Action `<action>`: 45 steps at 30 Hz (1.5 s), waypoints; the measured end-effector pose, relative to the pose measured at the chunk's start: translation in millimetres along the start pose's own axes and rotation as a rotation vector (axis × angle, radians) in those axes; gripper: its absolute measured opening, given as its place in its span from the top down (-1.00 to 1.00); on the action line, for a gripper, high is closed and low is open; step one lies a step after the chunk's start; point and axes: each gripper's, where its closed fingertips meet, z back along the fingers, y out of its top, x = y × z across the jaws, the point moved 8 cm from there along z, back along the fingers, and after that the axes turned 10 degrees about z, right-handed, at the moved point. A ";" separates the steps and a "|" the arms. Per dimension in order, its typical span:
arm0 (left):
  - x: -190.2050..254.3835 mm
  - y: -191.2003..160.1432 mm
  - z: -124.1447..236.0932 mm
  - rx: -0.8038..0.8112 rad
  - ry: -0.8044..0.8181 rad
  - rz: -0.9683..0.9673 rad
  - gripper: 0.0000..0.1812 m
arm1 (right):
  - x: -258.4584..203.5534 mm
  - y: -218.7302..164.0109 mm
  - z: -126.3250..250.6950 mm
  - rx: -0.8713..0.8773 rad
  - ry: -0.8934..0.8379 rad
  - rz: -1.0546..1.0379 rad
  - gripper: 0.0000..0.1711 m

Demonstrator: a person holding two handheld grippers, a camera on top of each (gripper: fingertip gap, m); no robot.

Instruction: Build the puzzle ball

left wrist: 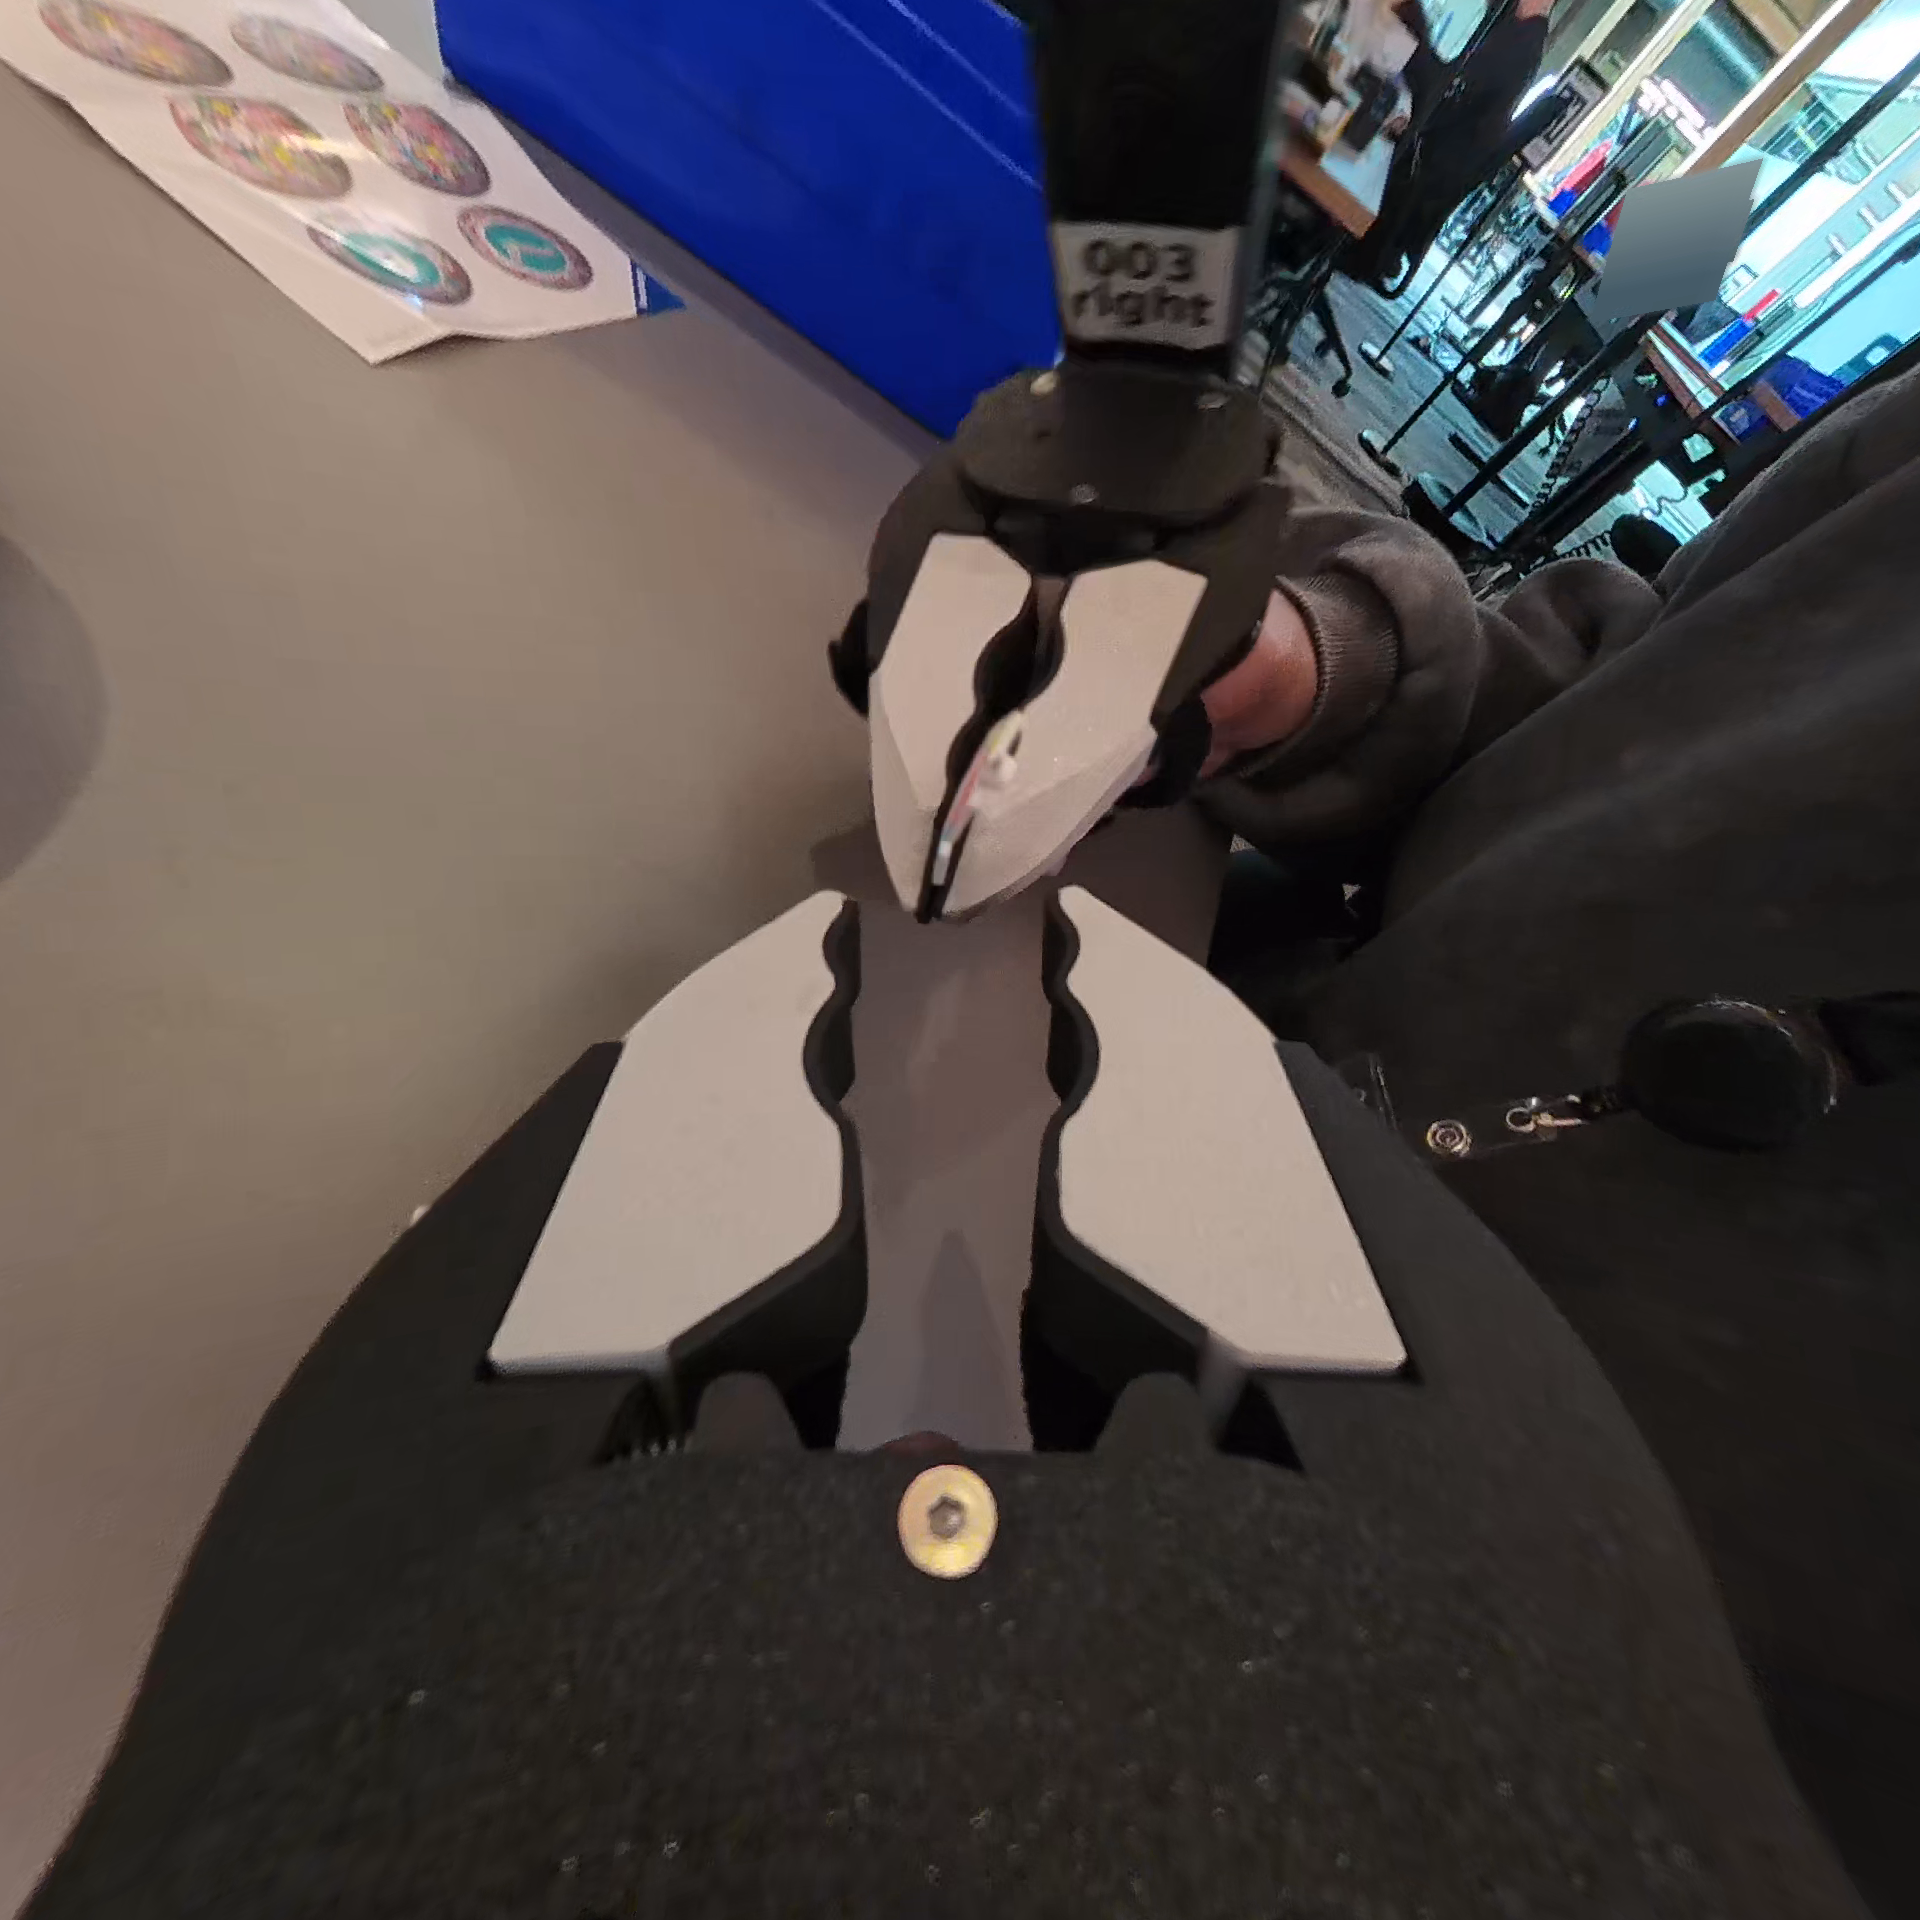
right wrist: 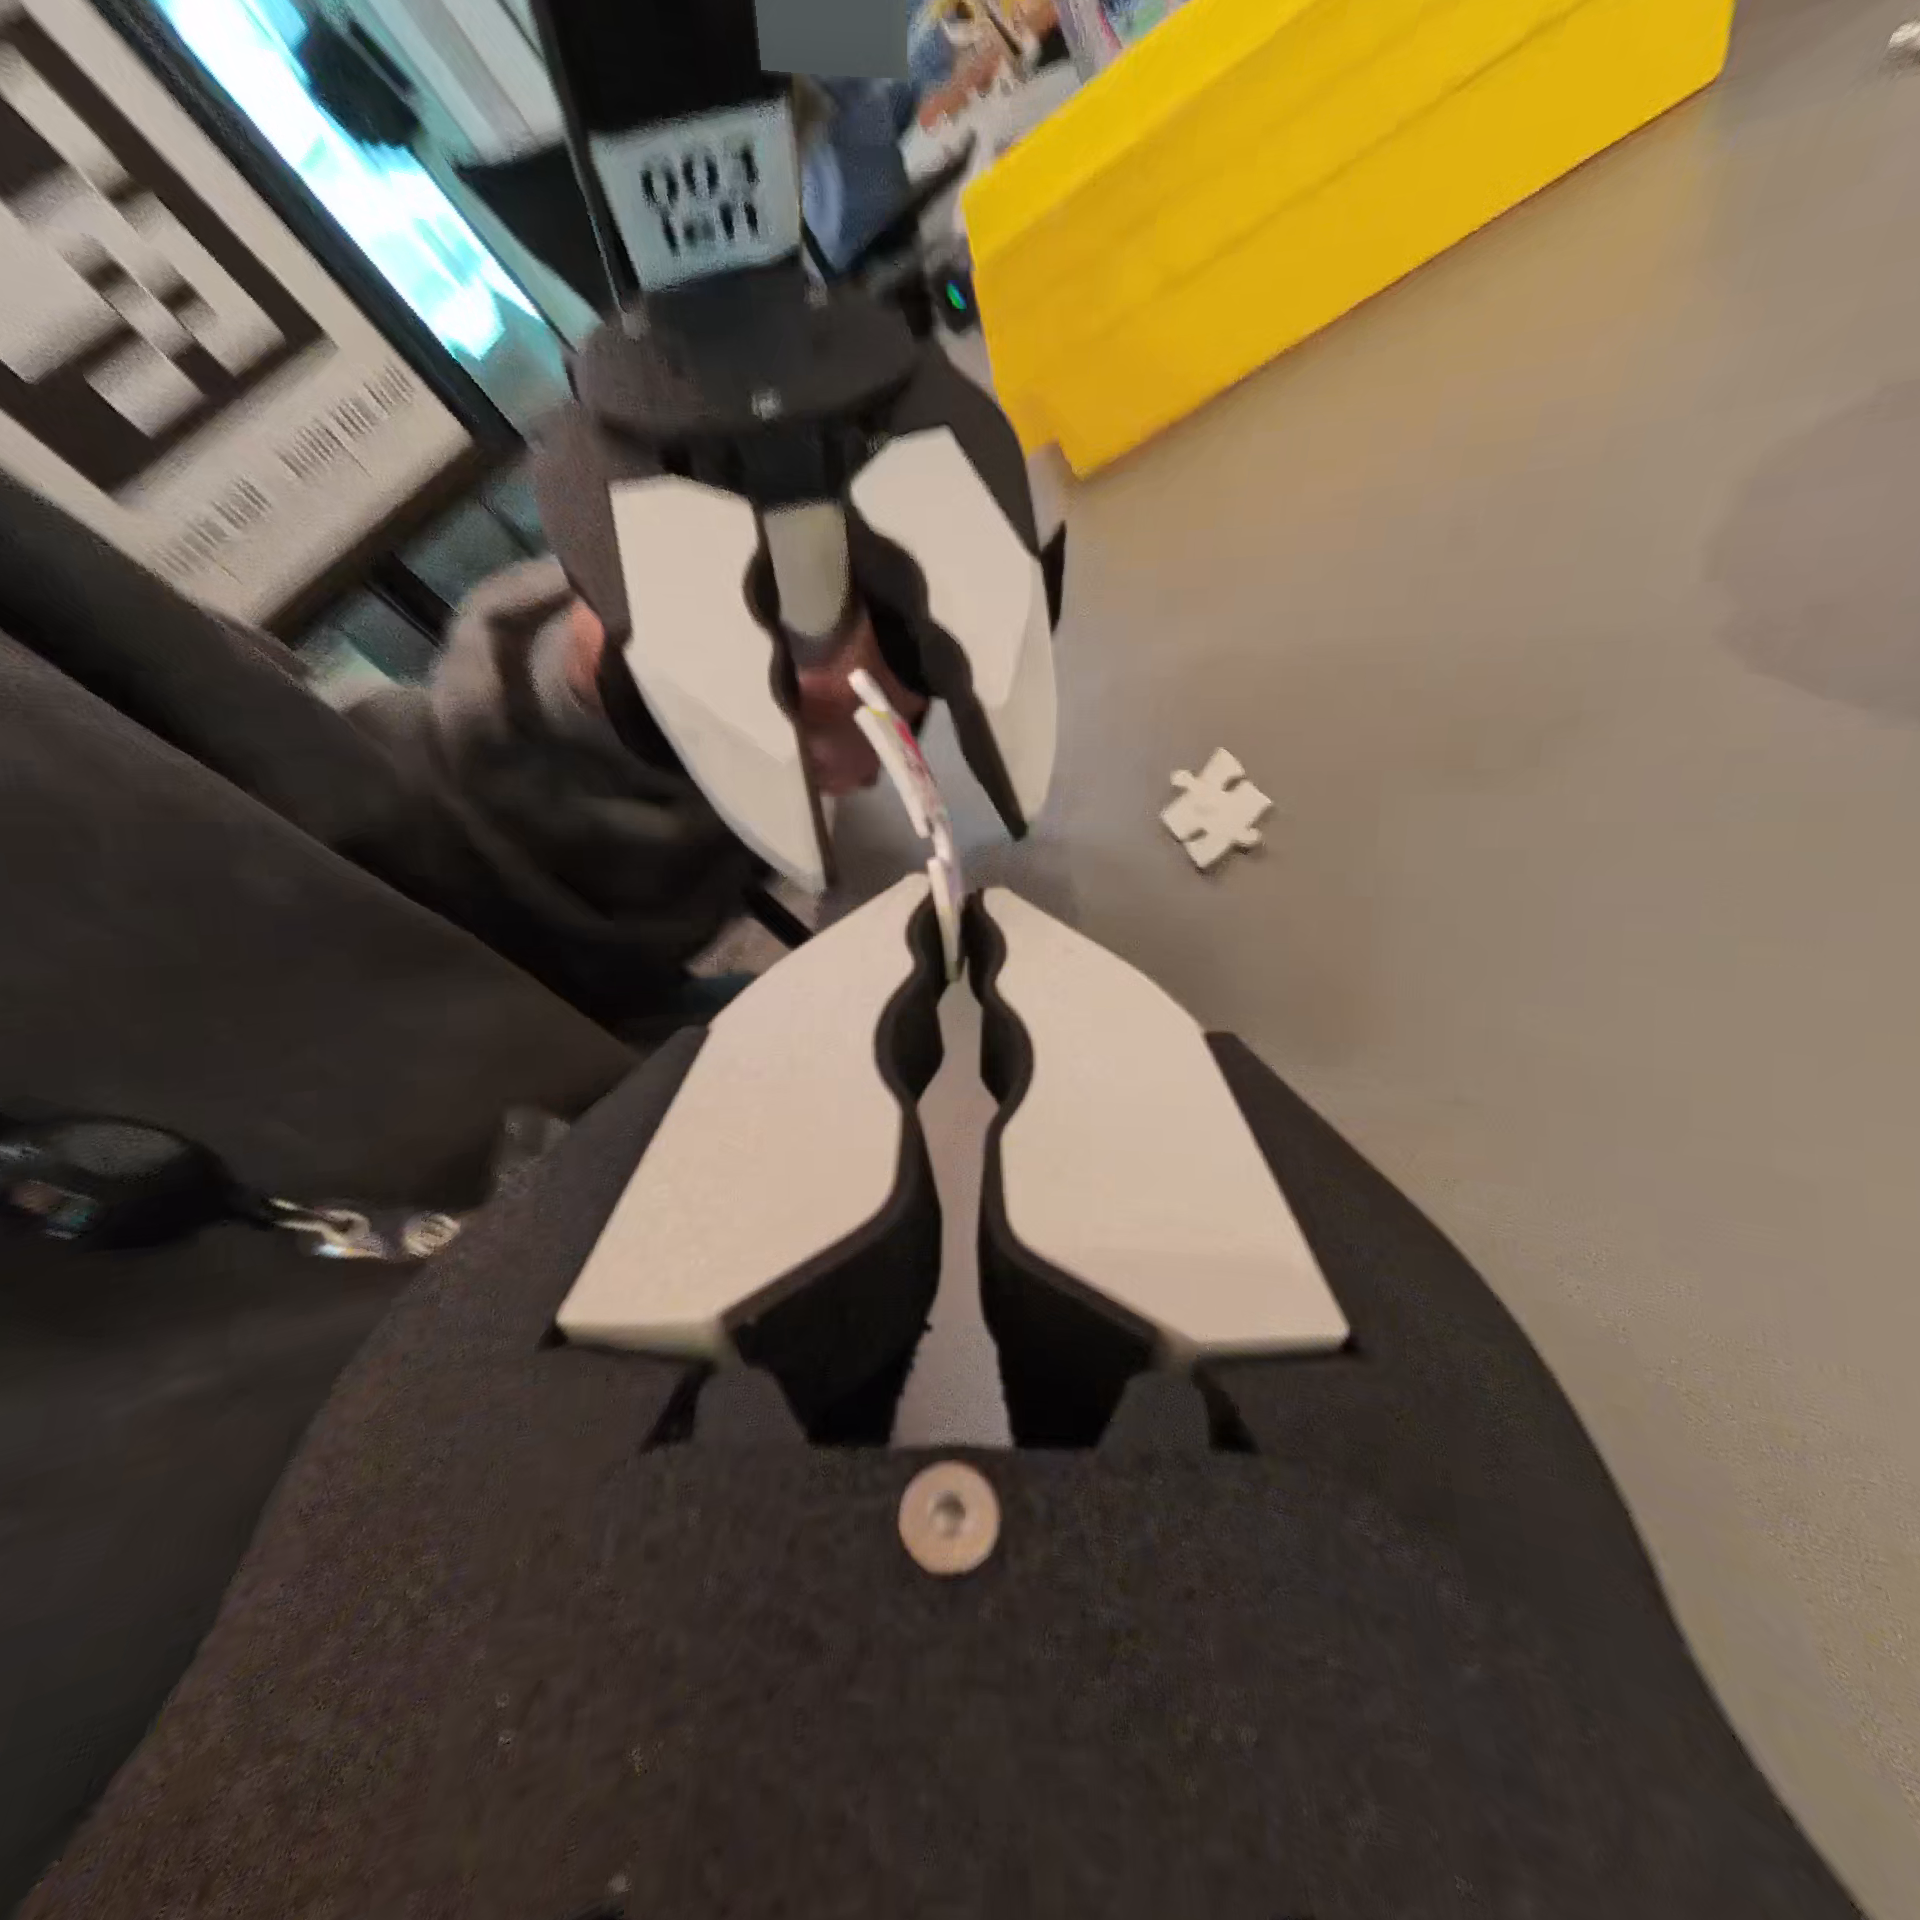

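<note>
My right gripper is shut on a thin curved strip of joined puzzle pieces, white with coloured print, seen edge-on. The strip reaches forward between the fingers of my left gripper, which faces it and is open around the strip's far end without touching it. In the left wrist view my left gripper is open and empty, and the right gripper points its tip between my left fingertips with the strip pinched in it. A loose white puzzle piece lies face down on the grey table.
A yellow bin stands on the table behind the loose piece. A blue bin and a sheet printed with round pictures lie at the far left. The person's dark sleeves and a badge reel are close by.
</note>
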 end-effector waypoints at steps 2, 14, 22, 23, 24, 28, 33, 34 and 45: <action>2.9 1.7 -1.8 0.028 0.004 -0.025 0.70 | 0.9 -1.0 -2.8 0.030 0.032 -0.065 0.98; -11.2 0.0 1.0 -0.069 0.076 0.035 0.98 | 4.0 17.7 8.9 -0.035 -0.048 0.189 0.80; -11.2 -9.5 -6.3 -0.162 0.057 0.042 0.98 | -1.6 22.5 -11.2 -0.298 -0.046 0.459 0.94; -12.1 -10.6 -6.6 -0.161 0.075 0.035 0.98 | -0.9 21.4 -12.0 -0.309 -0.058 0.477 0.96; -13.6 -10.9 -6.6 -0.150 0.091 0.034 0.97 | 0.2 21.2 -12.1 -0.311 -0.065 0.475 0.97; -17.5 -11.9 -2.6 -0.124 0.075 0.064 0.85 | 8.4 24.8 -7.3 -0.223 -0.103 0.344 0.97; -16.5 -12.2 -3.1 -0.076 0.006 0.091 0.83 | 9.5 26.2 0.0 -0.067 -0.047 0.213 0.97; -16.3 -11.3 -4.1 -0.068 -0.008 0.098 0.84 | 10.0 24.6 0.1 -0.061 -0.048 0.204 0.97; -23.0 -19.2 -7.7 -0.143 0.078 0.139 0.98 | 8.9 13.9 -4.7 -0.220 -0.132 0.364 0.95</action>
